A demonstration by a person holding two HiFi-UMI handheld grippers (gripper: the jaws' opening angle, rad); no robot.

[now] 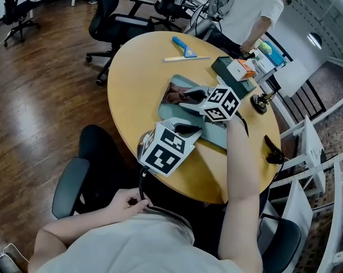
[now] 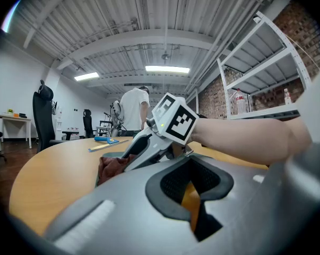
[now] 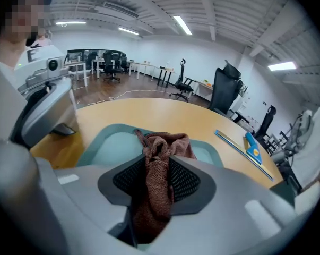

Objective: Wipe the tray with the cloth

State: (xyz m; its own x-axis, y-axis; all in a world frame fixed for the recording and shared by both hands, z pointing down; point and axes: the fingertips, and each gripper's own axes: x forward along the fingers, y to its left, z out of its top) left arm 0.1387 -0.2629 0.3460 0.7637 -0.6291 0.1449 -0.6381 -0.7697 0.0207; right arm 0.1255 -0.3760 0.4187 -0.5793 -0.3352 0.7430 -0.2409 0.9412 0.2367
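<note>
Gripping soft brown cloth (image 3: 165, 142) mid-bunch in right tool (image 3: 158, 169), tray (image 3: 104, 145) just beneath; likely limp, light, keep that hold; left tool (image 2: 190, 198) looks closed, empty.

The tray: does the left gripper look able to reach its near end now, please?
Probably yes: the left gripper sits by the near end of the tray, nothing between; the right gripper holds the cloth beyond.

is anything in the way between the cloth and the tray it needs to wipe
Nothing visible does. The right tongs are shut on the cloth, which is directly over the tray, and the tray surface showing around it is bare. The left tongs sit off at the tray's edge, not under the cloth.
</note>
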